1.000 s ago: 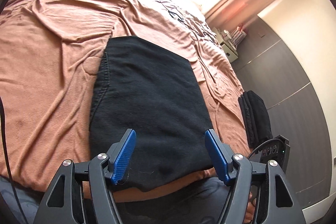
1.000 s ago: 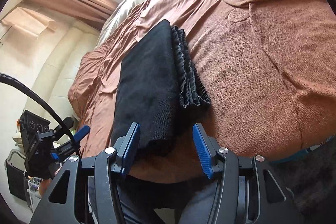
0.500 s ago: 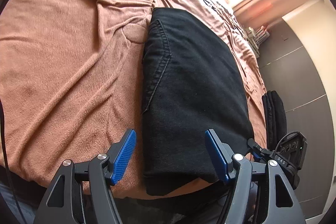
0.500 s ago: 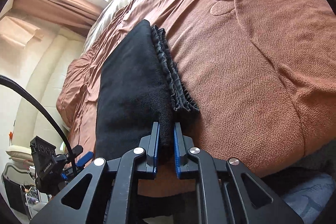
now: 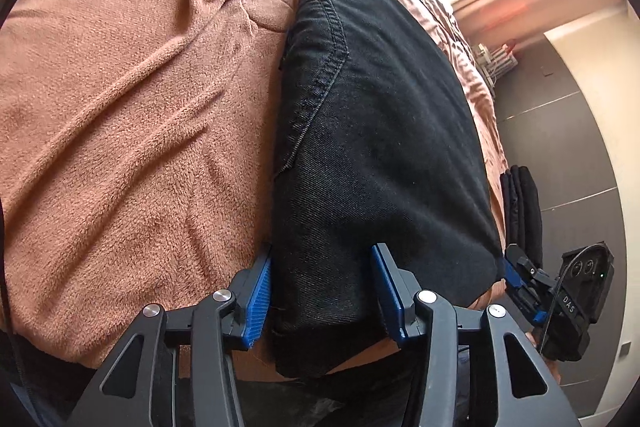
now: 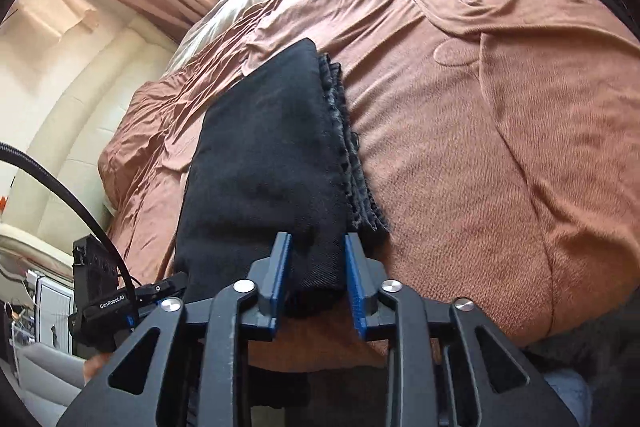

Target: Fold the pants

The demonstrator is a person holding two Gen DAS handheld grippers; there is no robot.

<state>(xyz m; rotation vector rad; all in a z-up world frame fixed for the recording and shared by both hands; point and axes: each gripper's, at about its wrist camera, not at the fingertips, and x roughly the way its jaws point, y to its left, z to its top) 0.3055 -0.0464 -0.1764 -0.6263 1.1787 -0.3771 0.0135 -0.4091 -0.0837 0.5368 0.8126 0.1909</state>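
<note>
Straddling folded pants [image 5: 380, 147], both tools

pants [image 5: 384, 131] — black | blanket [image 5: 132, 99] — plain rust-brown | gripper pads [image 5: 258, 297] — blue

Left claw [image 5: 324, 293] lower, closing; right claw [image 6: 316, 277] reopening.

The scene is viewed from two fisheye cameras, each mounted just behind a pair of blue-padded fingers [image 5: 258, 301] and angled downward across the near edge of the bed [image 5: 120, 107]. The left view is aimed toward the far right corner, the right view toward the far left corner. Both are held close. The folded black pants [image 5: 380, 147] [image 6: 264, 167] are shared, and each gripper is caught at the other view's margin.
</note>
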